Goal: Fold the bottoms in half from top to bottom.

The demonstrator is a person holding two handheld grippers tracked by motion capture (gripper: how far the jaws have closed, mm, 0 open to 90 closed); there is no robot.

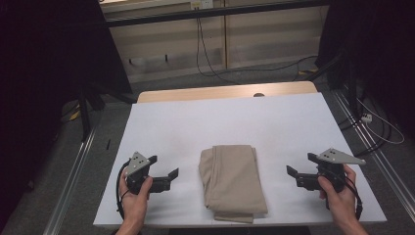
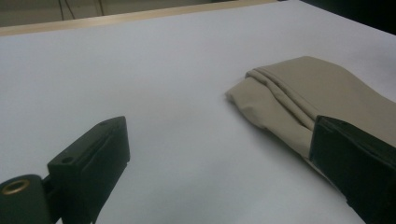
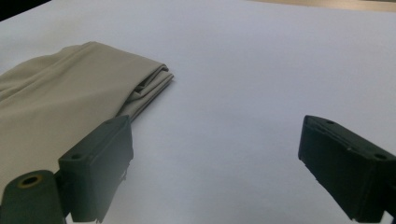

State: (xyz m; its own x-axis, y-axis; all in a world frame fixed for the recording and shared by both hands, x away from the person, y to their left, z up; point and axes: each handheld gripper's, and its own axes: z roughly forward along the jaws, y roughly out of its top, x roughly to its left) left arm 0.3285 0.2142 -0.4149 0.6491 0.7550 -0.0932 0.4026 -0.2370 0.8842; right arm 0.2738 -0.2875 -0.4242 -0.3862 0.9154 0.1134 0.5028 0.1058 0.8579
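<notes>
Folded beige cloth (image 1: pixel 232 182) lies flat on the white desk (image 1: pixel 205 122), near the front edge and roughly centred between my two hands. It is folded into a long packet, narrower end away from me, with a lower layer sticking out at the near end.

My left gripper (image 1: pixel 165 171) sits to the left of the cloth, jaws spread wide with nothing between them, pointing toward the cloth but apart from it. In the left gripper view, the cloth (image 2: pixel 299 98) shows to the right, its folded edge layers visible, partly behind the right-hand jaw; bare desk (image 2: pixel 163 93) lies between the jaws.

My right gripper (image 1: pixel 299 165) sits to the right of the cloth, likewise spread wide and empty, well clear of the fabric. In the right gripper view the cloth (image 3: pixel 70 88) lies to the left, its stacked fold edges facing the gap; bare desk (image 3: pixel 261 70) between the jaws.

Both grippers sit low over the desk.
</notes>
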